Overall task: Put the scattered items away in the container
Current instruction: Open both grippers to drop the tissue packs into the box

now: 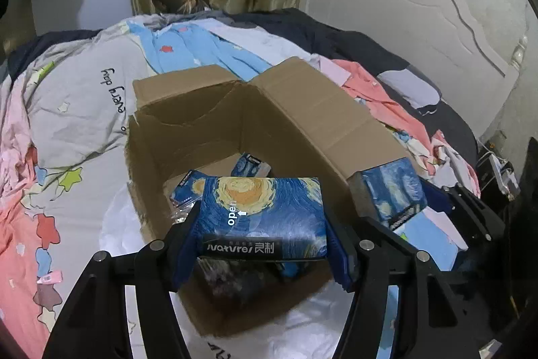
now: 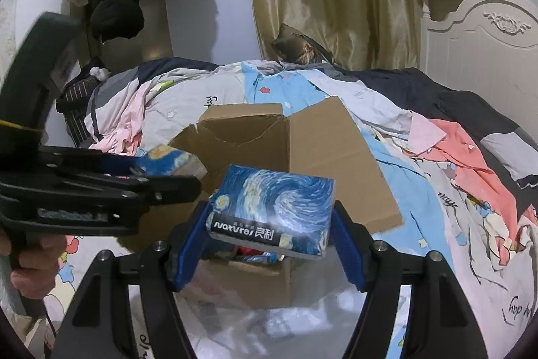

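Observation:
An open cardboard box (image 1: 208, 137) sits on the bed with several blue swirl-print tissue packs (image 1: 250, 165) inside. My left gripper (image 1: 264, 224) is shut on another such pack (image 1: 265, 211), held over the box's near side. At the right, the right gripper's fingers (image 1: 470, 207) hold a second pack (image 1: 390, 187) by the box's right flap. In the right wrist view, my right gripper (image 2: 272, 217) is shut on its pack (image 2: 275, 207) above the box (image 2: 319, 143). The left gripper (image 2: 168, 172) comes in from the left with its pack (image 2: 175, 158).
A star-print quilt (image 1: 84, 96) and loose clothes (image 1: 386, 100) cover the bed around the box. White plastic (image 1: 322, 318) lies under the box's near side. A white headboard (image 1: 420, 22) stands at the right, a gold curtain (image 2: 336, 5) behind. A hand (image 2: 33, 264) grips the left tool.

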A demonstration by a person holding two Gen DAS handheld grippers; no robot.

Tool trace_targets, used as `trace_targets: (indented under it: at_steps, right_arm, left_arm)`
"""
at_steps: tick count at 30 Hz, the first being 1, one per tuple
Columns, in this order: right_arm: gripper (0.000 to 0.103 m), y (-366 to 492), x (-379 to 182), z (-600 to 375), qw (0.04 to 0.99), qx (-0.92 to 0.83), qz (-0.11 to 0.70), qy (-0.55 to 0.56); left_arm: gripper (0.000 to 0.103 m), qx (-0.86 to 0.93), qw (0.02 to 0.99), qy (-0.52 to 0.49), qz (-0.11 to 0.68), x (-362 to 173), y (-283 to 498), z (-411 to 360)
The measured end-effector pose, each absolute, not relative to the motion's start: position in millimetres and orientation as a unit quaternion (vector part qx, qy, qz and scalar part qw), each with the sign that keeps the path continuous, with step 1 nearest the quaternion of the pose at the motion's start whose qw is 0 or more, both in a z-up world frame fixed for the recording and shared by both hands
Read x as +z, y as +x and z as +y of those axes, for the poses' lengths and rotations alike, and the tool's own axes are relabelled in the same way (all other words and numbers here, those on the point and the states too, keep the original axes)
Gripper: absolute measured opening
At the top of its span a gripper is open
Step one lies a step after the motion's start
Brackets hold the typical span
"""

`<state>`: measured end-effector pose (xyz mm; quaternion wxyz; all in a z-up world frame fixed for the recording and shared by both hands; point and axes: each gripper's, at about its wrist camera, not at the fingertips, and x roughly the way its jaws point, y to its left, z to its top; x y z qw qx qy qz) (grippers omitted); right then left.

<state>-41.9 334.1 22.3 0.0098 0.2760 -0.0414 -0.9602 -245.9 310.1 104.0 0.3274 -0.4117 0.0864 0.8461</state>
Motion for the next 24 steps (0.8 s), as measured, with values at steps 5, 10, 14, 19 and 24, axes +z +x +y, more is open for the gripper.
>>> trace_targets:
  at_steps: [5,10,14,19,24]
  right_arm:
    - [0.066,-61.3,17.1,335.2,0.017,-0.96,-0.032,0.279]
    - [0.066,-74.3,11.8,330.4,0.014,-0.959,-0.014,0.283]
    - [0.066,-79.7,11.2,327.9,0.002,-0.959,0.0,0.282]
    - [0.066,-81.2,10.4,328.5,0.009,-0.959,-0.001,0.284]
    - [0.066,-83.4,11.2,323.9,0.012,-0.959,0.001,0.284]
  left_arm:
    - [0.065,0.835,0.331,-0.436,0.06,90.7,-268.2,316.3]
    - [0.066,0.836,0.324,-0.44,0.054,80.4,-280.9,318.2]
    - [0.081,0.846,0.291,-0.445,0.042,71.6,-289.8,313.0]
    - [0.103,0.864,0.276,-0.421,0.029,75.3,-287.1,302.6]
    - [0.103,0.861,0.282,-0.421,0.044,76.7,-279.7,301.5]
